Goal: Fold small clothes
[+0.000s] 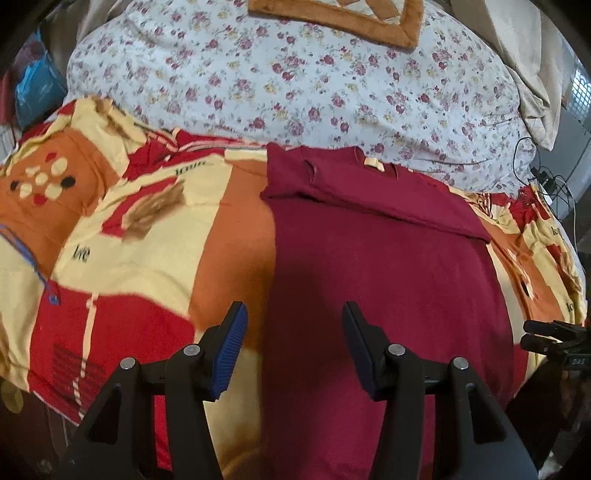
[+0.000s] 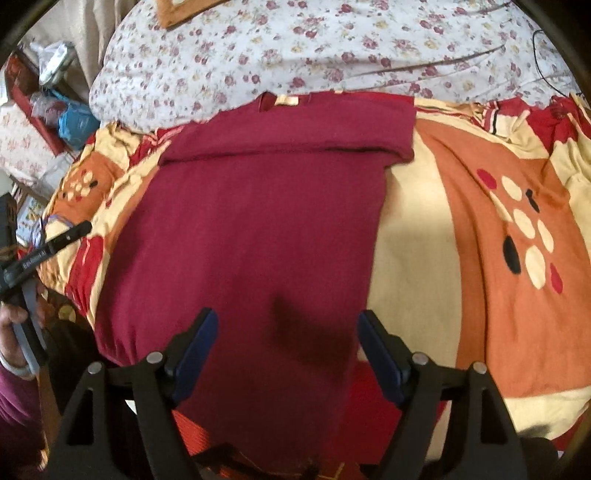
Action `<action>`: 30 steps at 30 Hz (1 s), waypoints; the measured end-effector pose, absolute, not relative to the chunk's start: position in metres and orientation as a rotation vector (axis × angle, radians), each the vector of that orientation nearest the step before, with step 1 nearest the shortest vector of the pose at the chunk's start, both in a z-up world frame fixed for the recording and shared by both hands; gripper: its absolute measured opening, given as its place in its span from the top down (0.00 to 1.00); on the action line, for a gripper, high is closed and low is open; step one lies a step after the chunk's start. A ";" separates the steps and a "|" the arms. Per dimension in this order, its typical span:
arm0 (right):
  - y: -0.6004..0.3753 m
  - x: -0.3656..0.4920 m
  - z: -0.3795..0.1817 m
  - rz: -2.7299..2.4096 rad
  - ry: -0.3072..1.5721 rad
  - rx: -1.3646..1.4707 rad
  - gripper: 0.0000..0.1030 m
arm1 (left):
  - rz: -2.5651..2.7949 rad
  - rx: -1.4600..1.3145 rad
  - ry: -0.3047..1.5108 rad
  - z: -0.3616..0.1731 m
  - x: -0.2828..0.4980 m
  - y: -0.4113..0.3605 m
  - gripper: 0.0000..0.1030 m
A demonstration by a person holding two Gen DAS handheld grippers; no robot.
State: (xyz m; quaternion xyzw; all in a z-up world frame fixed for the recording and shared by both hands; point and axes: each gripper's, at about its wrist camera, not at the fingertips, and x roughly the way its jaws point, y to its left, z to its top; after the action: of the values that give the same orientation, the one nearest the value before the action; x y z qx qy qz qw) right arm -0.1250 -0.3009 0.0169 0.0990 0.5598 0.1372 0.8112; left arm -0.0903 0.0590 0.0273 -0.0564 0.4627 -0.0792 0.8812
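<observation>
A dark red T-shirt (image 1: 369, 258) lies flat on a patterned bedspread (image 1: 147, 240), its sleeves folded in so that it forms a long strip. Its collar and pale label (image 1: 373, 163) are at the far end. My left gripper (image 1: 293, 310) hovers open over the near left edge of the shirt, with nothing between its blue pads (image 1: 229, 350). In the right wrist view the T-shirt (image 2: 258, 221) fills the middle. My right gripper (image 2: 287, 315) stands open above its near part and casts a shadow on the cloth. The shirt's near hem is hidden behind the fingers.
A floral sheet (image 1: 295, 85) covers the bed beyond the shirt, with an orange-edged cushion (image 1: 332, 22) at the far end. Cables (image 1: 546, 177) lie at the right edge of the bed. Bags and clutter (image 2: 55, 110) sit beside the bed on the left. A hand (image 2: 14, 321) shows at left.
</observation>
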 end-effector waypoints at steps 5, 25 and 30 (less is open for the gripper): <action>-0.303 -0.146 0.000 0.301 1.262 0.152 0.21 | -0.191 -0.174 1.007 0.009 -0.111 0.068 0.58; -0.285 -0.193 -0.036 0.437 1.368 0.142 0.19 | -0.215 -0.153 1.156 -0.045 -0.158 0.057 0.58; -0.285 -0.192 -0.034 0.461 1.365 0.172 0.20 | -0.213 -0.125 1.150 -0.045 -0.160 0.052 0.58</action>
State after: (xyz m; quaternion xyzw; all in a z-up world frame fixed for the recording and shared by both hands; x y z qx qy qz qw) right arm -0.1916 -0.2848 -0.0344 0.0787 0.6243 0.2106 0.7482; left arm -0.1601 0.0522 -0.0451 -0.0591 0.5423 -0.1005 0.8321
